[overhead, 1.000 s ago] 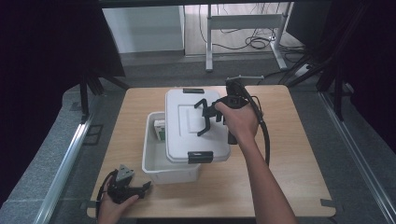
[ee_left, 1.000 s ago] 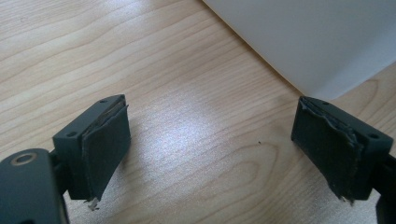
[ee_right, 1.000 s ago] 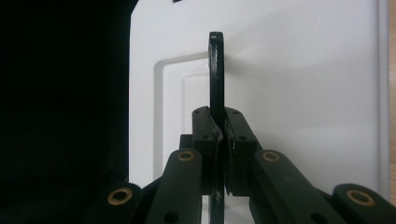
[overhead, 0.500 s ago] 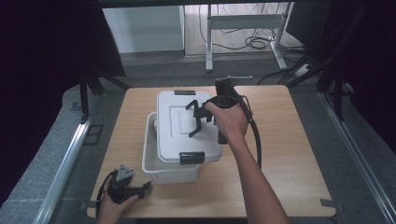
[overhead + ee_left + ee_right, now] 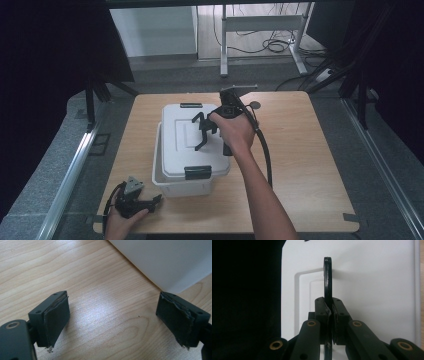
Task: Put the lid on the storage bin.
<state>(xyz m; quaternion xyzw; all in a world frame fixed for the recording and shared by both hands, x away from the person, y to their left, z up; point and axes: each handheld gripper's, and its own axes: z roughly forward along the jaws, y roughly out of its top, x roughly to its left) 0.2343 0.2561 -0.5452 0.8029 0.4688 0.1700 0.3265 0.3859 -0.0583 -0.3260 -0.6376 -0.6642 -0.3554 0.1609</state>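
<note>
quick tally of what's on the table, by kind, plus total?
White plastic storage box: 1
White plastic lid with black handle and black latches: 1
Black two-jaw grippers: 2, the left gripper open, the right gripper shut on the handle
Total: 4

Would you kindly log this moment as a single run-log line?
right tool: shut on lid handle | lid: over white bin, askew | left tool: open, idle on table
</note>
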